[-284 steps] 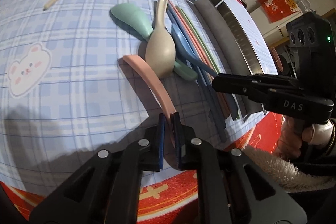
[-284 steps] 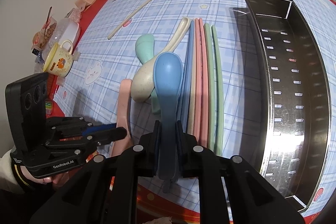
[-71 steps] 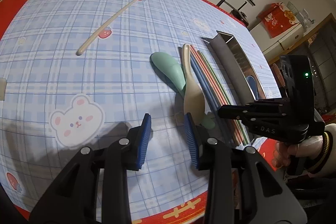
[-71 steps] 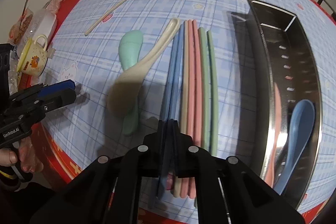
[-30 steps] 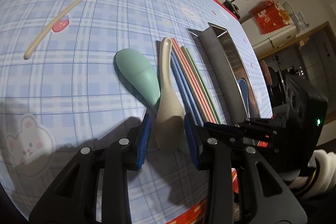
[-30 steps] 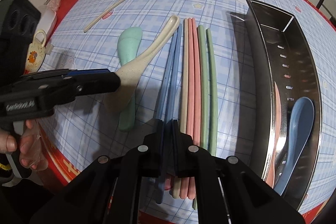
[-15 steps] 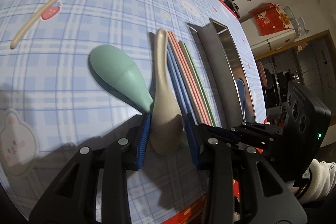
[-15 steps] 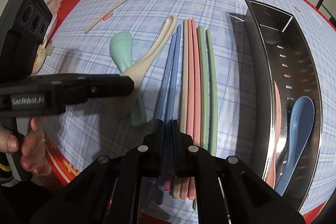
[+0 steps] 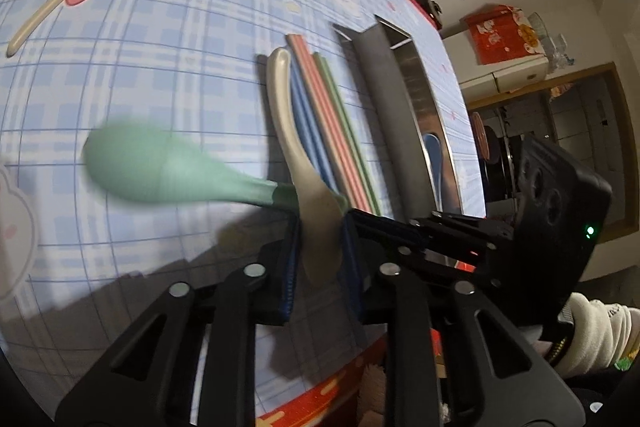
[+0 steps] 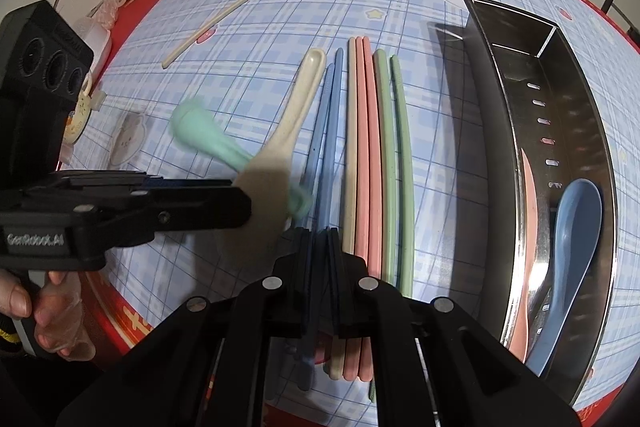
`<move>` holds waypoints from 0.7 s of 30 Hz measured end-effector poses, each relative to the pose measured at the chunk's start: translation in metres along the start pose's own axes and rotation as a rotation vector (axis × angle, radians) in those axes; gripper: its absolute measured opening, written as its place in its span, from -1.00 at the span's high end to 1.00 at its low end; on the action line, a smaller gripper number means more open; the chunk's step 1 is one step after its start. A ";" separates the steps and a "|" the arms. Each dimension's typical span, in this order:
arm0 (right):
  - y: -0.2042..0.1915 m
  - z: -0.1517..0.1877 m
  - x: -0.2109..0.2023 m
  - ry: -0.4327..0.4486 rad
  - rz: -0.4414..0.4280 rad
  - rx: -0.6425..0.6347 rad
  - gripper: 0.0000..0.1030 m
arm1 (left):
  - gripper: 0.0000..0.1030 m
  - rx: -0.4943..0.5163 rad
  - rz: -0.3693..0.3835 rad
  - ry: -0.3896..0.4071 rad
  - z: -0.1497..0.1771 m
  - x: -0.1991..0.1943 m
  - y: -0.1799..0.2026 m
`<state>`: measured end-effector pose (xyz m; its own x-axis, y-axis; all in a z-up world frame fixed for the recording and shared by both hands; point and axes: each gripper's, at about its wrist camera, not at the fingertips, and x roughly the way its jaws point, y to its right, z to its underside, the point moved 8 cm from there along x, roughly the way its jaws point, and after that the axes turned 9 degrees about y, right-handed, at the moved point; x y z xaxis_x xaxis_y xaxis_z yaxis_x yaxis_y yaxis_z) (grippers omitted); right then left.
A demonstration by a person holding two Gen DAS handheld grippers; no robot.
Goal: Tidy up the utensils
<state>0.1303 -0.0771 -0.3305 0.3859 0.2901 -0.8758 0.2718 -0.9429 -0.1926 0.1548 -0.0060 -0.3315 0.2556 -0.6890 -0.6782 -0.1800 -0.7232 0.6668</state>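
Left tool (image 9: 319, 247) just closing on one cream spoon (image 9: 298, 163).

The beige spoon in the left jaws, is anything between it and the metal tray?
Yes. The beige spoon has the row of chopsticks lying on the table between it and the metal tray. The right gripper, shut on the blue chopsticks, is on that side too. The tray's wall stands up, so lifting over seems needed.
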 end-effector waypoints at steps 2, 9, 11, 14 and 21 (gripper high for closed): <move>0.000 0.000 0.000 0.000 -0.001 0.001 0.84 | 0.59 0.008 0.005 0.003 -0.001 0.000 0.003; 0.001 0.001 -0.001 0.004 -0.005 0.007 0.84 | 0.57 0.007 0.015 -0.014 -0.001 0.007 0.003; 0.002 0.001 -0.001 0.004 -0.006 0.009 0.85 | 0.56 0.017 0.004 -0.018 -0.001 0.011 0.004; 0.002 0.001 -0.002 0.005 -0.009 0.013 0.85 | 0.60 0.016 0.042 -0.018 -0.003 0.012 0.010; 0.003 0.003 -0.003 0.009 -0.008 0.013 0.85 | 0.62 0.029 0.040 -0.045 -0.001 0.024 0.014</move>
<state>0.1277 -0.0815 -0.3293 0.3917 0.2988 -0.8702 0.2630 -0.9427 -0.2053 0.1596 -0.0325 -0.3386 0.2049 -0.7181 -0.6651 -0.2169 -0.6959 0.6846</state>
